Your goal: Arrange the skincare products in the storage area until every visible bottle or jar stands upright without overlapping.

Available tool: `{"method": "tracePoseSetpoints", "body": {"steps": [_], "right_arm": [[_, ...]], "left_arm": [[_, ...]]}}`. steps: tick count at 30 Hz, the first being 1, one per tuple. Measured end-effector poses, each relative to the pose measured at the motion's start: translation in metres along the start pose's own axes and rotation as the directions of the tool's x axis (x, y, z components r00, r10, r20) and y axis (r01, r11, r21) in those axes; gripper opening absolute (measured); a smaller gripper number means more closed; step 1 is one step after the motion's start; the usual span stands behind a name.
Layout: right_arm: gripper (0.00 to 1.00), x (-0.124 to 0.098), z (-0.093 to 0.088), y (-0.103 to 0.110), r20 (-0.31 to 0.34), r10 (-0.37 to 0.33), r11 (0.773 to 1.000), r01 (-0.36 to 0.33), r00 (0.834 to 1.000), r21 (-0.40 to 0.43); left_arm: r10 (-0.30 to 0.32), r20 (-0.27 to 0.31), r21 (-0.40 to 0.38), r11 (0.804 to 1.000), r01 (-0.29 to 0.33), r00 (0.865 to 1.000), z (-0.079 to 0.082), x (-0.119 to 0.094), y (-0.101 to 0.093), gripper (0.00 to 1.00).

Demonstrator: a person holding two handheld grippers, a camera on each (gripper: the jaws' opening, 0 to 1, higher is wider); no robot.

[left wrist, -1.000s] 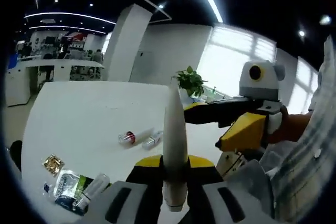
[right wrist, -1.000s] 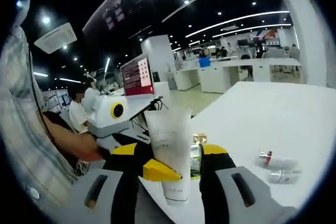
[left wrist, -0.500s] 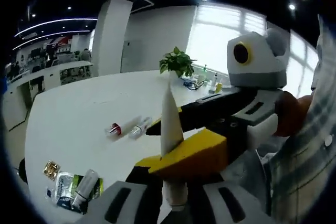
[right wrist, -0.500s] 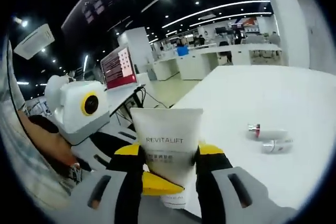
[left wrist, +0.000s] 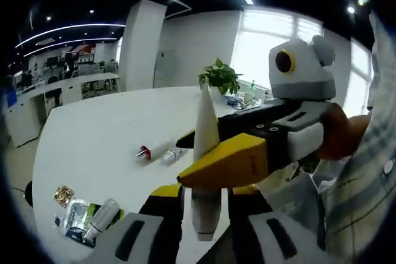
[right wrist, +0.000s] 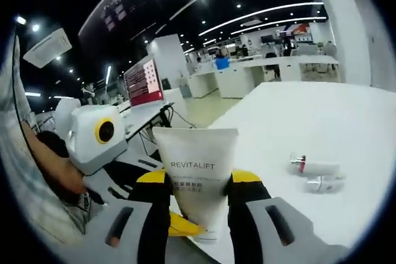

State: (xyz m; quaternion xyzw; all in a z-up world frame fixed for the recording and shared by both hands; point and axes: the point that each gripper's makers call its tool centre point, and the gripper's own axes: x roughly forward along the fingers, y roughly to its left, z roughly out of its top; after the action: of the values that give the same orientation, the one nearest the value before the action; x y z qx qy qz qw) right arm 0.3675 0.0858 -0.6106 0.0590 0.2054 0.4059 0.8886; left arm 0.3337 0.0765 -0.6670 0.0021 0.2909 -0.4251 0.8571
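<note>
One white tube [right wrist: 198, 180], "REVITALIFT" label, upright between both hand-held grippers: right hand-held gripper [right wrist: 199, 205] clamped on it, left hand-held gripper [left wrist: 204, 211] pinching its lower end. Two small bottles [left wrist: 159, 152] lying on white counter [left wrist: 93, 140]. Sachets and pale tube [left wrist: 86, 221] at counter edge, partly overlapped, labels unreadable.

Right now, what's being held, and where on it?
One white tube, upright with its cap down. Both grippers, left and right, clamp its lower body, just above the cap.
</note>
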Motion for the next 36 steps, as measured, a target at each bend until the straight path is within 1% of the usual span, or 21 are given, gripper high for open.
{"method": "tracePoseSetpoints", "body": {"steps": [2, 5, 7, 8, 9, 10, 11, 12, 14, 16, 17, 18, 19, 20, 23, 26, 27, 29, 31, 32, 36], "right_arm": [[0.33, 0.000, -0.001, -0.010, 0.020, -0.008, 1.000, 0.008, 1.000, 0.012], [0.33, -0.006, 0.002, -0.028, 0.055, -0.047, 0.998, 0.045, 0.997, 0.046], [0.33, -0.013, 0.004, -0.039, 0.078, -0.073, 0.996, 0.069, 0.994, 0.058], [0.33, -0.019, 0.005, -0.047, 0.090, -0.088, 0.994, 0.082, 0.992, 0.067], [0.33, -0.023, 0.005, -0.052, 0.097, -0.099, 0.993, 0.092, 0.990, 0.074], [0.33, -0.028, 0.003, -0.061, 0.103, -0.115, 0.991, 0.107, 0.988, 0.079], [0.33, -0.032, 0.002, -0.068, 0.106, -0.128, 0.989, 0.119, 0.986, 0.085], [0.33, -0.037, 0.000, -0.079, 0.102, -0.151, 0.985, 0.141, 0.983, 0.097], [0.33, -0.044, 0.000, -0.094, 0.114, -0.184, 0.980, 0.172, 0.976, 0.104], [0.33, -0.052, -0.001, -0.111, 0.124, -0.215, 0.972, 0.200, 0.969, 0.119], [0.33, -0.056, -0.001, -0.121, 0.131, -0.231, 0.968, 0.216, 0.964, 0.125], [0.33, -0.058, -0.001, -0.127, 0.135, -0.242, 0.966, 0.225, 0.961, 0.126], [0.33, -0.060, -0.001, -0.136, 0.138, -0.257, 0.962, 0.240, 0.956, 0.128], [0.33, -0.061, -0.001, -0.141, 0.139, -0.265, 0.960, 0.249, 0.954, 0.126], [0.33, -0.061, 0.003, -0.159, 0.133, -0.298, 0.952, 0.284, 0.945, 0.114], [0.33, -0.059, 0.011, -0.170, 0.138, -0.303, 0.951, 0.290, 0.943, 0.102], [0.33, -0.058, 0.013, -0.172, 0.139, -0.303, 0.952, 0.291, 0.943, 0.098], [0.33, -0.056, 0.019, -0.182, 0.144, -0.309, 0.951, 0.301, 0.940, 0.073], [0.33, -0.054, 0.027, -0.196, 0.149, -0.322, 0.947, 0.317, 0.935, 0.062], [0.33, -0.052, 0.033, -0.206, 0.153, -0.333, 0.943, 0.328, 0.930, 0.058], [0.34, -0.048, 0.055, -0.234, 0.185, -0.371, 0.929, 0.367, 0.910, 0.055]], "left_arm": [[0.027, -0.015, 0.035, 0.999, -0.027, 1.000, -0.011, -0.001, 0.006, 0.43], [0.066, -0.077, 0.109, 0.992, -0.057, 0.995, -0.031, -0.009, 0.014, 0.45], [0.073, -0.113, 0.154, 0.987, -0.055, 0.991, -0.044, -0.011, 0.018, 0.46], [0.091, -0.158, 0.175, 0.983, -0.063, 0.983, -0.058, -0.013, 0.022, 0.46], [0.104, -0.180, 0.190, 0.979, -0.069, 0.978, -0.066, -0.013, 0.026, 0.46], [0.112, -0.217, 0.184, 0.980, -0.072, 0.970, -0.078, -0.013, 0.029, 0.46], [0.111, -0.233, 0.163, 0.984, -0.074, 0.966, -0.086, -0.012, 0.030, 0.47], [0.123, -0.251, 0.118, 0.988, -0.096, 0.960, -0.096, -0.011, 0.031, 0.47], [0.148, -0.271, 0.118, 0.986, -0.120, 0.951, -0.106, -0.011, 0.034, 0.47], [0.176, -0.259, 0.148, 0.979, -0.141, 0.950, -0.110, -0.014, 0.033, 0.49], [0.186, -0.265, 0.169, 0.975, -0.144, 0.946, -0.114, -0.015, 0.032, 0.49], [0.201, -0.286, 0.204, 0.968, -0.145, 0.937, -0.117, -0.018, 0.034, 0.49], [0.213, -0.276, 0.251, 0.957, -0.144, 0.937, -0.115, -0.016, 0.035, 0.49], [0.215, -0.264, 0.269, 0.952, -0.142, 0.940, -0.112, -0.015, 0.035, 0.49], [0.226, -0.235, 0.258, 0.952, -0.164, 0.945, -0.108, -0.015, 0.038, 0.49], [0.248, -0.240, 0.237, 0.952, -0.191, 0.939, -0.108, -0.015, 0.045, 0.49], [0.251, -0.236, 0.231, 0.953, -0.197, 0.939, -0.107, -0.015, 0.046, 0.49], [0.259, -0.217, 0.218, 0.953, -0.212, 0.941, -0.104, -0.015, 0.048, 0.49], [0.259, -0.218, 0.216, 0.953, -0.212, 0.941, -0.104, -0.014, 0.048, 0.49], [0.256, -0.225, 0.213, 0.954, -0.209, 0.940, -0.106, -0.014, 0.047, 0.49], [0.254, -0.221, 0.204, 0.956, -0.210, 0.942, -0.105, -0.014, 0.047, 0.49]]}}
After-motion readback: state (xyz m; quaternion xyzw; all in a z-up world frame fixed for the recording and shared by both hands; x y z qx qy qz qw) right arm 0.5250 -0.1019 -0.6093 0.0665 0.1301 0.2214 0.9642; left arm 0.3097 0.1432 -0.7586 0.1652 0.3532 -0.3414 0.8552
